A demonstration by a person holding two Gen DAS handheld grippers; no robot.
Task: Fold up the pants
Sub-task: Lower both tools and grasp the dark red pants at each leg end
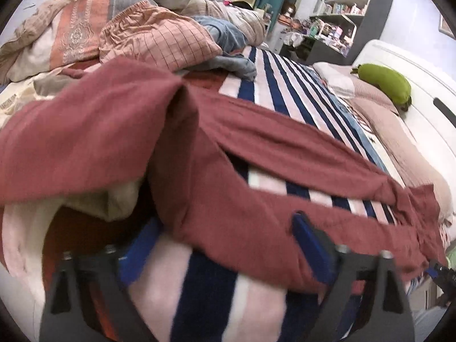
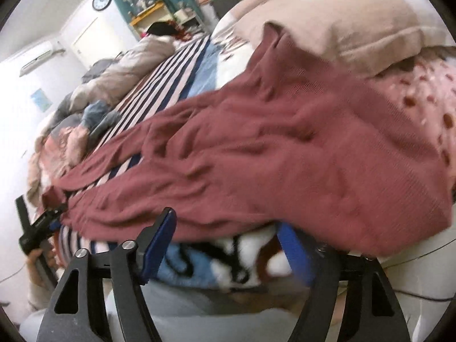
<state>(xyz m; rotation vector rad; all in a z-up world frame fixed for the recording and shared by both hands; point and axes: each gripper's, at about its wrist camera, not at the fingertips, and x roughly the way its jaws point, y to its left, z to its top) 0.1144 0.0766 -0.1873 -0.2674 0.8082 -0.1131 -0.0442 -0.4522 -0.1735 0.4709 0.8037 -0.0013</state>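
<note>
Dusty red pants [image 1: 256, 193] lie spread on a bed with a navy, pink and white striped blanket [image 1: 285, 85]. Their two legs run apart toward the right. In the left wrist view my left gripper [image 1: 225, 236] is open at the near leg's edge, its blue fingers [image 1: 309, 242] on either side of the cloth. In the right wrist view the pants [image 2: 270, 148] lie wide and wrinkled in front of my right gripper [image 2: 230, 228], which is open at the waist end's near edge. The left gripper [image 2: 42, 225] also shows at the far leg end.
A heap of bedding and clothes [image 1: 128, 34] lies at the bed's far left. A beige pillow [image 2: 342, 28] and a green cushion [image 1: 384, 82] lie at the head end. Cluttered shelves [image 1: 342, 8] stand behind the bed. A white wall and clock [image 2: 101, 0] are beyond.
</note>
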